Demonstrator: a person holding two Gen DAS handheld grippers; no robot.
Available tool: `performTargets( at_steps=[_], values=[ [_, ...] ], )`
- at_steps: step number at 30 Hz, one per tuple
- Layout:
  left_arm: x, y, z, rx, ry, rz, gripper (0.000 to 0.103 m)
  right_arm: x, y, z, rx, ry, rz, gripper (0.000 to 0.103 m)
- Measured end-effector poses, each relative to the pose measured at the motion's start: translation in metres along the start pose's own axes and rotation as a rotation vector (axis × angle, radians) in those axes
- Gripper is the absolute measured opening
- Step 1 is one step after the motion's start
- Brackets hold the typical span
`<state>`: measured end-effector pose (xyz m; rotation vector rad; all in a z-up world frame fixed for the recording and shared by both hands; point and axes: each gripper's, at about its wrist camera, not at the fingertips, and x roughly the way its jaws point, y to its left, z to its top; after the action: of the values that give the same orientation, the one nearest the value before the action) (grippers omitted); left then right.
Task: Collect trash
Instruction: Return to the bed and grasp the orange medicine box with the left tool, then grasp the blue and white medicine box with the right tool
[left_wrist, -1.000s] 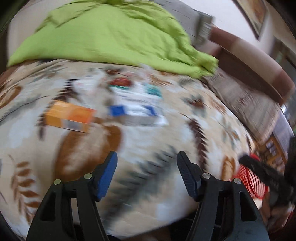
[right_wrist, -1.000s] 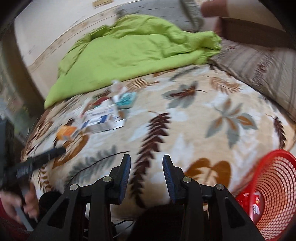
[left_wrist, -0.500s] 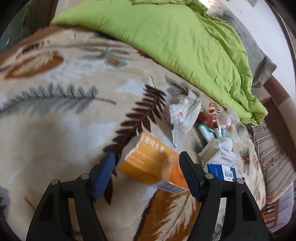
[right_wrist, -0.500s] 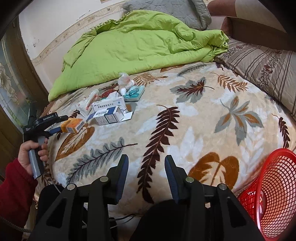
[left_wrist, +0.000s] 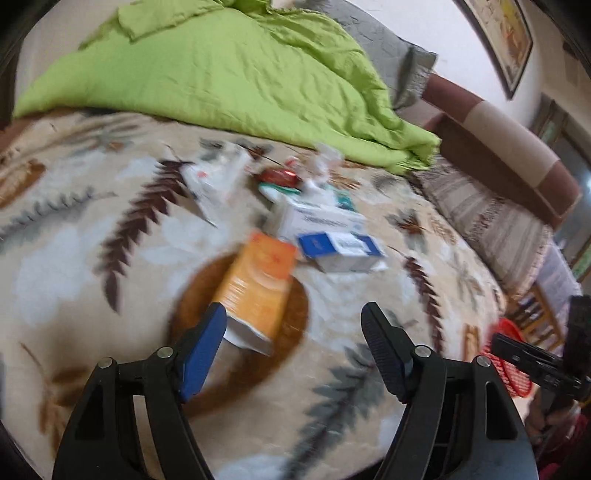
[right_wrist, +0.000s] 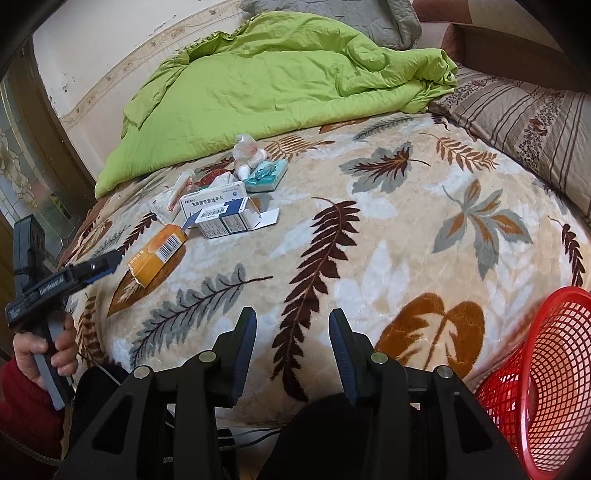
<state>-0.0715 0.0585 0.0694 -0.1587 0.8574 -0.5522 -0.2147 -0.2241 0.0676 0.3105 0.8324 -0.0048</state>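
We judge the orange box (left_wrist: 258, 288) light, thin card, easily crushed; grip its long sides gently. It lies just ahead of our left gripper (left_wrist: 293, 325), jaws apart. Right gripper (right_wrist: 291, 328) hangs apart, empty, red basket (right_wrist: 546, 387) beside it.

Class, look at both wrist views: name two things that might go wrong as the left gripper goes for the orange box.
1. The left gripper is open, but the orange box lies off-centre by the left jaw; closing may push it away, not grip it.
2. The red basket sits off the bed's edge, far from the box, so a loose grip may drop it on the leaf-print blanket.
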Motion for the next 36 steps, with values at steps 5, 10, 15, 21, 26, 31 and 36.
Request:
performTargets(
  at_steps=[5,10,15,21,26,31,36],
  values=[
    [0.026,0.012,0.015,-0.013,0.059,0.065,0.080,0.002,-0.003,0.000,0.012,0.004,0.018,0.049],
    [0.058,-0.004,0.014,0.091,0.115,0.135,0.080,0.010,-0.005,0.008,0.029,0.033,0.064,0.050],
    [0.075,-0.003,0.014,0.049,0.130,0.200,0.050,0.024,0.005,0.032,-0.022,0.040,0.125,0.056],
    [0.063,-0.002,0.003,0.011,0.088,0.257,0.045,0.063,0.024,0.080,-0.053,0.035,0.241,0.062],
    [0.044,0.003,-0.013,-0.049,0.060,0.273,0.045,0.127,0.026,0.124,0.016,0.074,0.306,0.062],
    [0.042,0.007,-0.016,-0.053,0.051,0.272,0.045,0.178,0.024,0.142,0.065,0.133,0.343,0.062],
    [0.043,0.007,-0.017,-0.054,0.039,0.275,0.046,0.183,0.025,0.123,0.087,0.228,0.437,0.062]
  ],
)
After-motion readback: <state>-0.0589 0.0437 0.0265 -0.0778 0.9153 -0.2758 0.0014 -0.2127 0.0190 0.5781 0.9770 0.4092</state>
